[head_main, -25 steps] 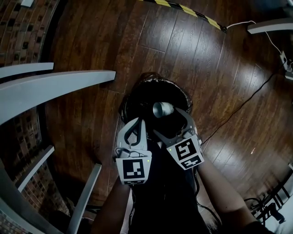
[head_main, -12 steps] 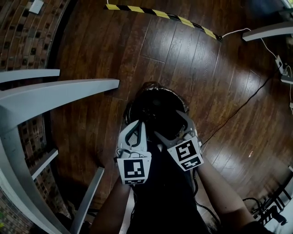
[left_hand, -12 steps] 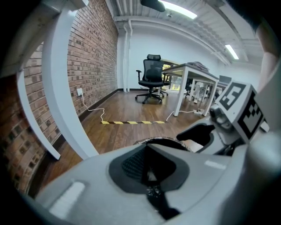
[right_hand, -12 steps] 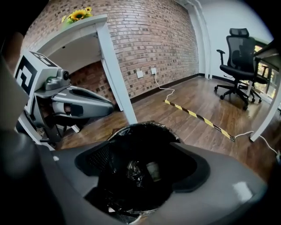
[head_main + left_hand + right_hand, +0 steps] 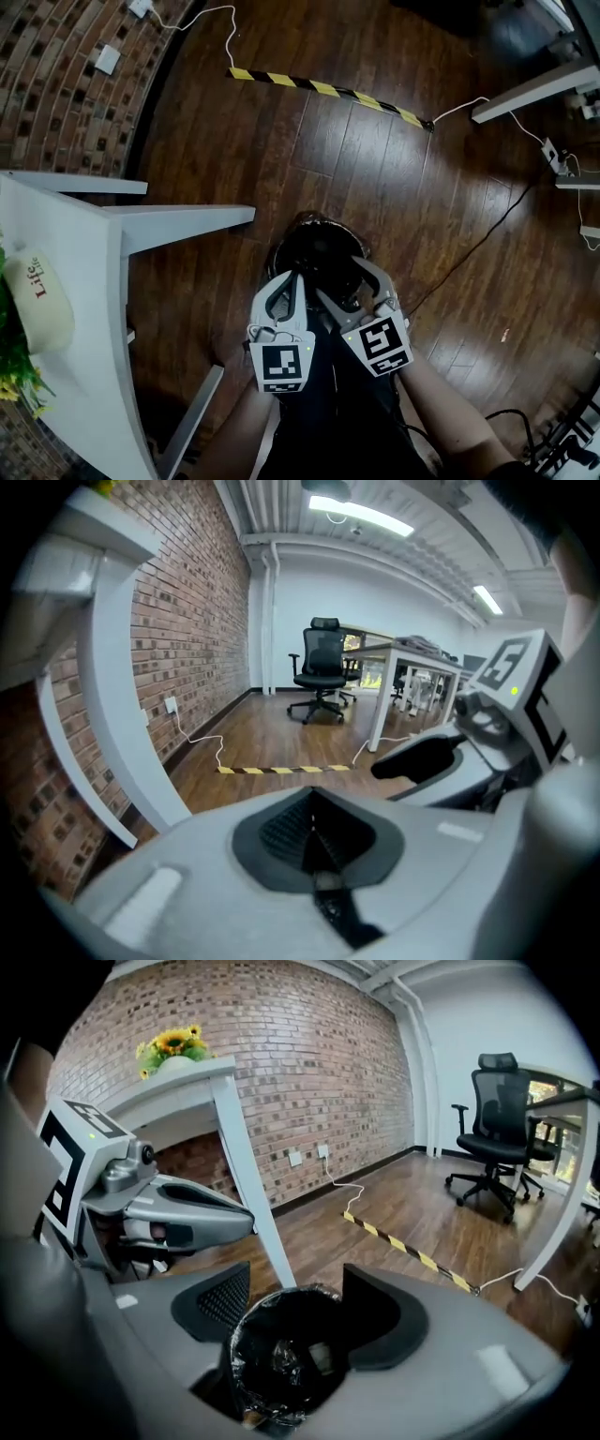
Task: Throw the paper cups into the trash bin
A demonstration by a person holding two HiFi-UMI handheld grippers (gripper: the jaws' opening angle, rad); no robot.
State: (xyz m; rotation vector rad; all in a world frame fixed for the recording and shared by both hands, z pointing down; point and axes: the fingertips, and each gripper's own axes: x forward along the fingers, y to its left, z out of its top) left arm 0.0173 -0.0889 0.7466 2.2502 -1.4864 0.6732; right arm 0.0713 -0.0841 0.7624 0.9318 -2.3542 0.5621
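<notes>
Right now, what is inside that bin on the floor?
The trash bin holds a crumpled black liner and what looks like one pale paper cup. Anything under the liner's folds is covered.

Dark wooden floorboards (image 5: 281,141) spread below me, crossed by a yellow-and-black tape strip (image 5: 323,89). A brick wall (image 5: 281,1072) runs along my left, and a white table (image 5: 84,281) beside it carries sunflowers (image 5: 173,1044). Farther off, a black office chair (image 5: 322,672) stands under ceiling strip lights (image 5: 361,516).

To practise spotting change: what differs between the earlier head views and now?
The right gripper released its paper cup into the trash bin; its empty jaws have just been closing partway. Both grippers lifted away from the bin. The left gripper stayed shut, the bin in place.
</notes>
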